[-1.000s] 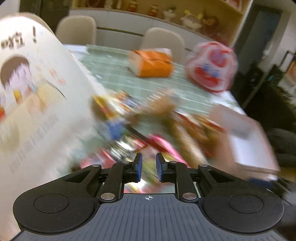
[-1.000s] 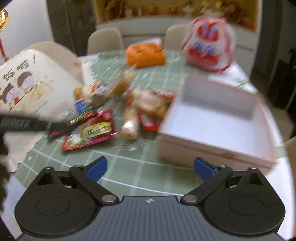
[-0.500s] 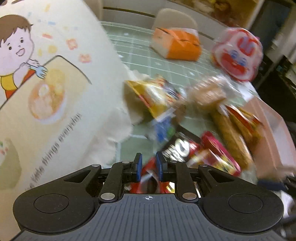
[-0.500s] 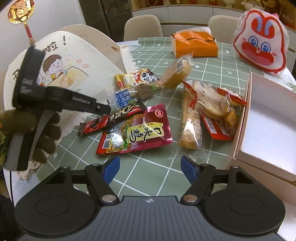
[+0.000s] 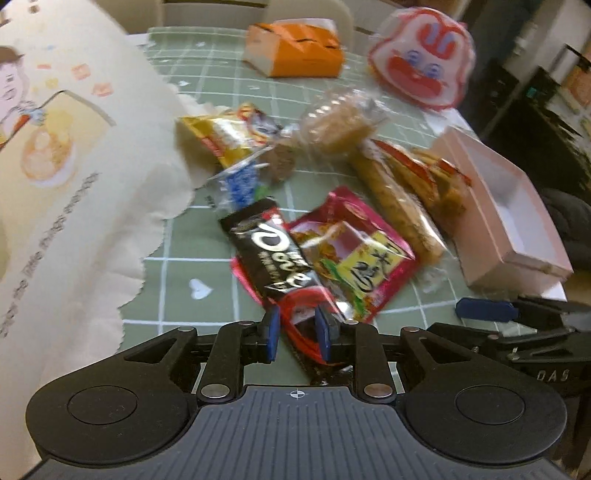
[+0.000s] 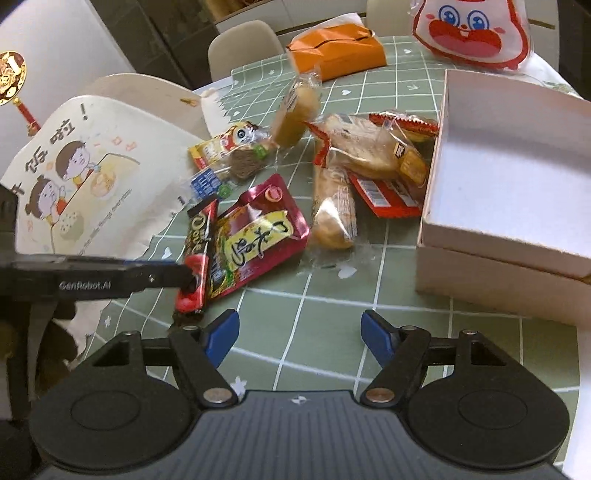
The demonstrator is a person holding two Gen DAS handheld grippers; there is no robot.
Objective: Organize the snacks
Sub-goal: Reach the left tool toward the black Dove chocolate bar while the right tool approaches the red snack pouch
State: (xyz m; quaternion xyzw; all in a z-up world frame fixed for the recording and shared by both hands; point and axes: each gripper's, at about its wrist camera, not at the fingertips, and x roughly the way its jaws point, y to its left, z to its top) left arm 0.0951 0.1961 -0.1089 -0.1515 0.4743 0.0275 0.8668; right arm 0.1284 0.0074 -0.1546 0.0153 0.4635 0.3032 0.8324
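Several snacks lie on the green checked tablecloth [image 6: 325,295]. A dark chocolate bar [image 5: 269,254] [image 6: 201,236] rests along the edge of a red foil packet [image 5: 362,258] [image 6: 258,240]. My left gripper [image 5: 297,332] [image 6: 188,280] is low over the bar's red end. That end shows between its narrow jaws, which are opening; I see no firm pinch. My right gripper [image 6: 299,332] [image 5: 484,310] hovers open over bare cloth near the front, nothing between its fingers. An open pink box [image 6: 498,266] [image 5: 517,229] stands empty on the right.
Wrapped breads [image 6: 334,210] and a yellow packet [image 6: 221,144] lie behind the red packet. A printed paper bag [image 6: 92,166] fills the left side. An orange box [image 6: 336,55] and a rabbit-face bag [image 6: 472,29] sit at the back, with chairs beyond.
Both grippers have sunk toward the table. The left one has come down to the chocolate bar's red end with its jaws a little wider. The right jaws have narrowed.
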